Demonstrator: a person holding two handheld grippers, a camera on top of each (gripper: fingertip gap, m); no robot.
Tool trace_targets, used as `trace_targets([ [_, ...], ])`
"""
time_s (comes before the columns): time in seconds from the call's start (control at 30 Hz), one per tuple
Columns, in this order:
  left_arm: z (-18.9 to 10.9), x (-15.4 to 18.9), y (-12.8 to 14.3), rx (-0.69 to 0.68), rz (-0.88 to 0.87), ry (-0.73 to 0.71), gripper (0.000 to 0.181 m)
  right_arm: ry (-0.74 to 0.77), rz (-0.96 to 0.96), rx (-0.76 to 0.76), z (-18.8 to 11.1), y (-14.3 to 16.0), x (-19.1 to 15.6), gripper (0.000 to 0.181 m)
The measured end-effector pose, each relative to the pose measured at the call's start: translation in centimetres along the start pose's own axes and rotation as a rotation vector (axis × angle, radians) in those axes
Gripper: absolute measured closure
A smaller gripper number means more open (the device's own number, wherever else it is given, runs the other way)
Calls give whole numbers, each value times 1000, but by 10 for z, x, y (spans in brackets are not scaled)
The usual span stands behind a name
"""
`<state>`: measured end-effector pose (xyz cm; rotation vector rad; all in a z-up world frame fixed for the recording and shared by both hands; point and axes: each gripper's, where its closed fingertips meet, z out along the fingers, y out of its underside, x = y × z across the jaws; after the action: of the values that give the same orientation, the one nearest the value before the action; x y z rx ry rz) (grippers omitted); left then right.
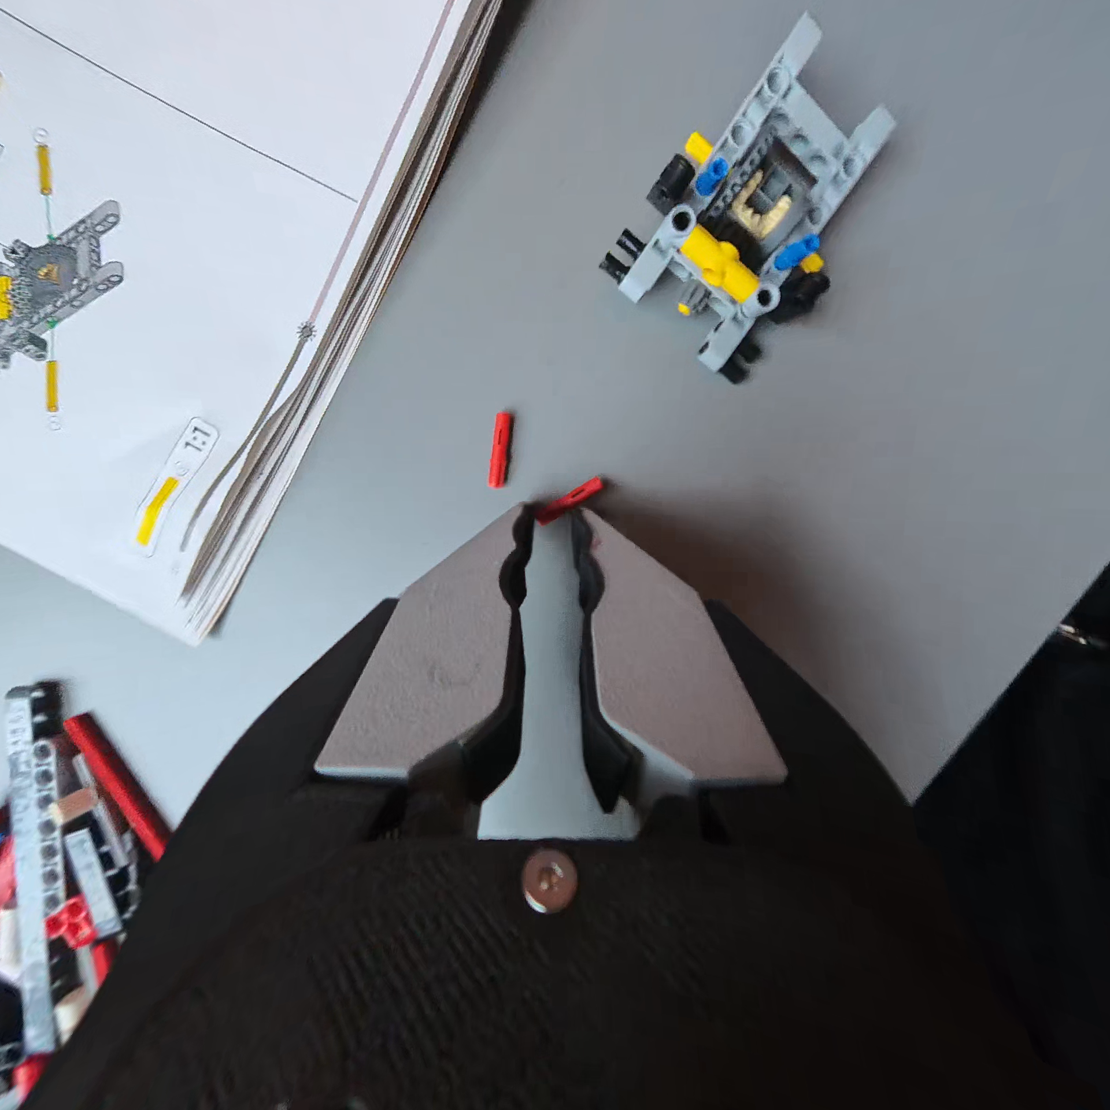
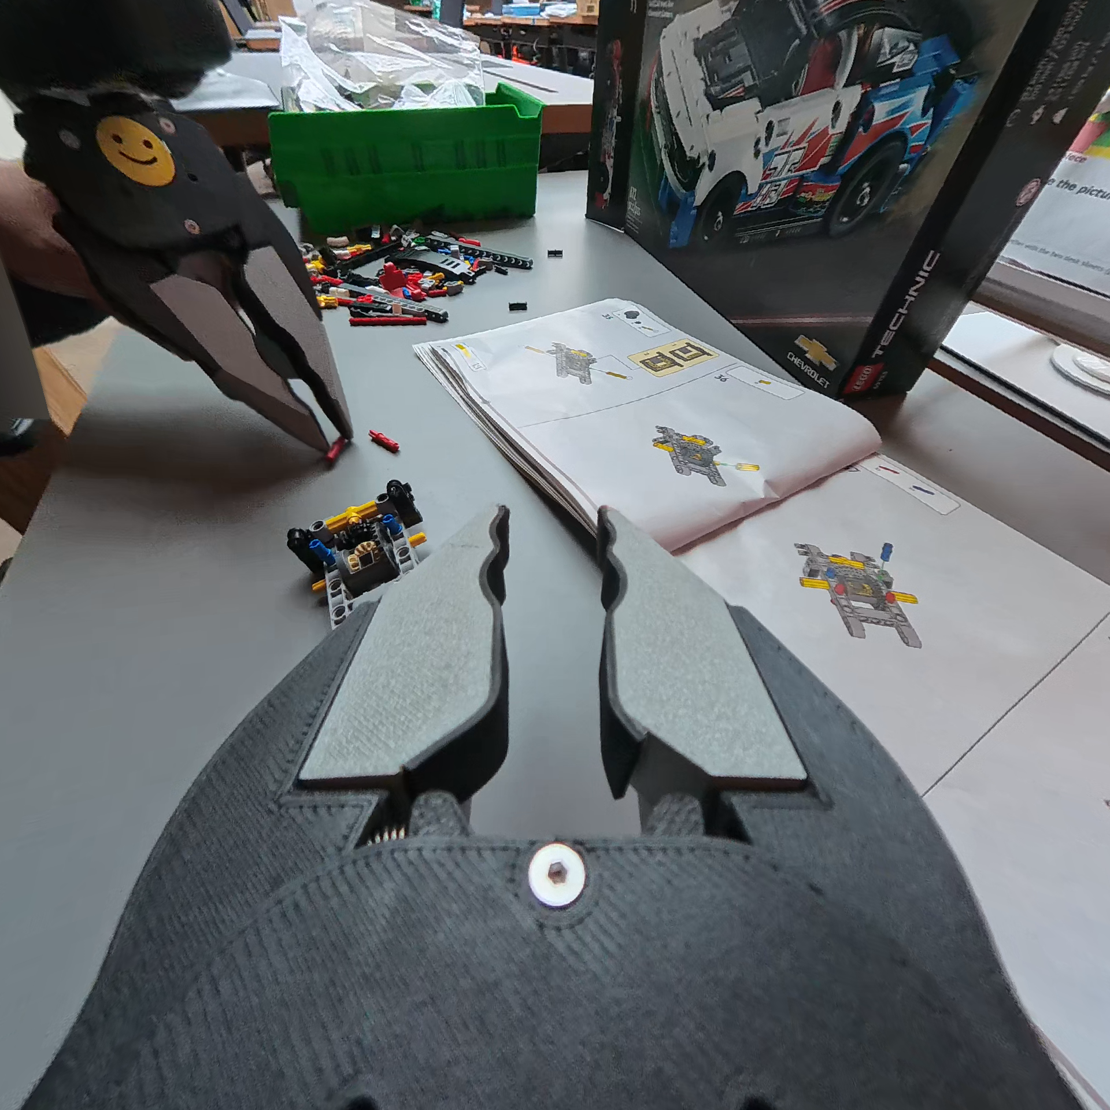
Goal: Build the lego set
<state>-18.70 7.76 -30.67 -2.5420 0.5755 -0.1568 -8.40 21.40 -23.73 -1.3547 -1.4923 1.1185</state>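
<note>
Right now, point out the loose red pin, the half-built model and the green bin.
loose red pin (image 1: 500, 448): left wrist view, middle of its shaft.
half-built model (image 1: 721, 264): left wrist view, yellow piece at its front.
green bin (image 2: 408, 162): right wrist view, front wall.

Left view overhead, right view low, oblique

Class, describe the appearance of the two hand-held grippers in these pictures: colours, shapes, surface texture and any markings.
Each hand-held gripper has a black ribbed 3D-printed body with a silver screw at the centre. The right hand-held gripper has two tapering fingers faced with grey textured plates and wavy black inner edges. The left hand-held gripper matches, and bears a yellow smiley-face sticker.
</note>
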Motion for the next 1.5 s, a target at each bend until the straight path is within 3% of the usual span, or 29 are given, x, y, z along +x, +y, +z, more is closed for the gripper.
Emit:
trace_targets([
  [0.17,-1,-1,-7,42,-120,-21,157,1,-6,-17,1,2,-1,157],
  [0.27,-12,3,-7,78,-133,1,165,-1,-11,-23,1,3,-1,158],
  [0.4,-18,-15,-10,114,-95,-81,165,-10,-9,-26,2,3,-2,158],
  [0.63,-1,-17,-17,109,-98,15,168,-21,11,-21,1,3,-2,157],
  [0.73,6,-21,-12,82,-90,8,177,-20,17,-16,0,3,-1,157],
  [0.93,1,-35,-10,100,-75,-41,178,-37,16,-11,0,1,-4,157],
  [1.07,-13,-16,-38,224,-3,1,179,-80,15,0,-2,-2,-12,156],
  [1.3,-21,76,-108,550,333,182,179,-337,75,67,-12,-13,-73,153],
  [1.4,-18,88,-121,634,430,216,179,-331,62,74,-14,-14,-78,154],
  [1.5,-10,77,-127,665,427,207,180,-288,44,99,-17,-18,-67,154],
])
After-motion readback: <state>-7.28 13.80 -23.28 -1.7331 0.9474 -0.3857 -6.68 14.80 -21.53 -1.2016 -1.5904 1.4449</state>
